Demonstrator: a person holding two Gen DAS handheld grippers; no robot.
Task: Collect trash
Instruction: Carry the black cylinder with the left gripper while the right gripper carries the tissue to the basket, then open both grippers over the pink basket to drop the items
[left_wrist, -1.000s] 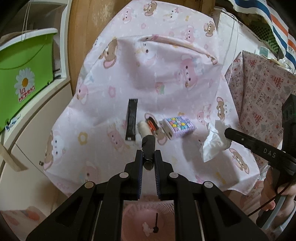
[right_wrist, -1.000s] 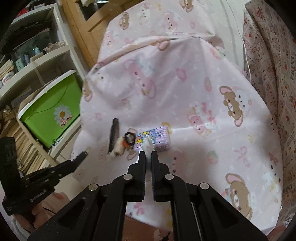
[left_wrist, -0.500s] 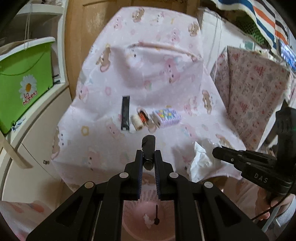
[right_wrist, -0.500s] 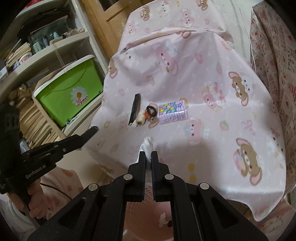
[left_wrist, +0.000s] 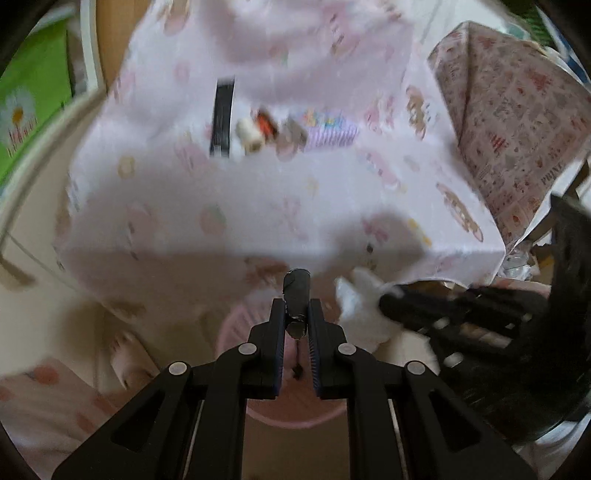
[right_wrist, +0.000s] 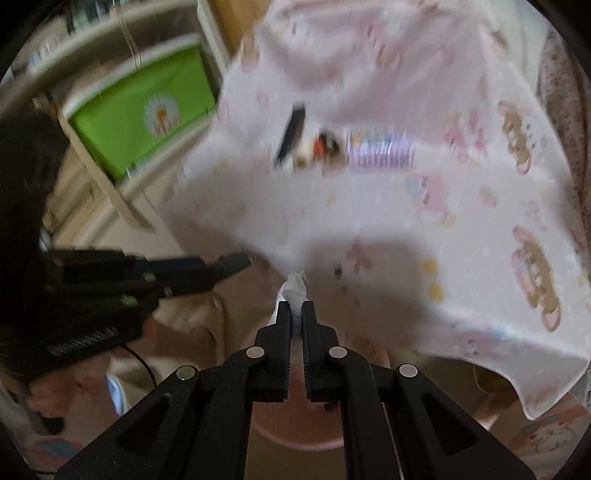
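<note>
My left gripper (left_wrist: 296, 314) is shut on a small dark cylinder (left_wrist: 296, 293) and holds it above a pink bin (left_wrist: 240, 328) that stands below the table's front edge. My right gripper (right_wrist: 295, 314) is shut on a crumpled white tissue (right_wrist: 294, 290), also over the pink bin (right_wrist: 295, 435). In the left wrist view the right gripper (left_wrist: 391, 301) and its tissue (left_wrist: 360, 306) show just to the right. In the right wrist view the left gripper (right_wrist: 236, 264) shows at the left. Both views are blurred.
On the pink bear-print tablecloth (left_wrist: 258, 199) lie a black strip (left_wrist: 221, 118), a white spool (left_wrist: 250, 134), a red-black item (left_wrist: 266, 123) and a purple box (left_wrist: 332, 131). A green bin (right_wrist: 140, 110) sits on shelves at left. A patterned cloth-covered object (left_wrist: 513, 122) stands at right.
Both grippers have drawn back from the tabletop and down past its front edge, still holding their items; they now hang close together over the pink bin.
</note>
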